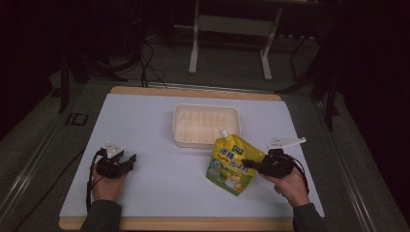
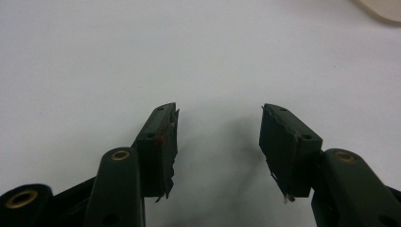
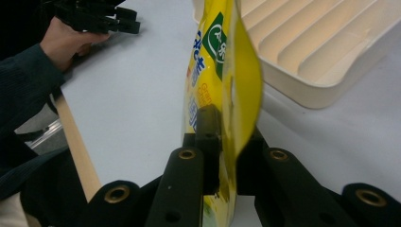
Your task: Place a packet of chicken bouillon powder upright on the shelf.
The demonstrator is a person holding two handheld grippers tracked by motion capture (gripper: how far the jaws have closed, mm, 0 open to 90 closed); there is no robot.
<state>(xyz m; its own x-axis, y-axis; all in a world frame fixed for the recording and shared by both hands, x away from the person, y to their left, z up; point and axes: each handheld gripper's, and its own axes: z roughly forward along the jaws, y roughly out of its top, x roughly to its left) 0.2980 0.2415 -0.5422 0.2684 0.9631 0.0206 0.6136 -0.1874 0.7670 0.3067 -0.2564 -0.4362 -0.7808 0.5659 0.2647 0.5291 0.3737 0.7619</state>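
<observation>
Your right claw (image 3: 222,142) clamps the soft yellow spouted plastic pouch (image 1: 231,165) by its edge. It looks floppy, so grip low. Your left claw (image 2: 217,142) gapes empty.

I count one yellow pouch (image 1: 232,164), one cream tray (image 1: 206,124), and my two tools, left tool (image 1: 126,162) and right tool (image 1: 249,164), on one table (image 1: 145,121).

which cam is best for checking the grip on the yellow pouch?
Right gripper view: the right gripper has its jaws clamped on the yellow pouch edge, close up. The high view shows the whole pouch beside the tray, with the grip small. The left gripper view looks at the table.
</observation>
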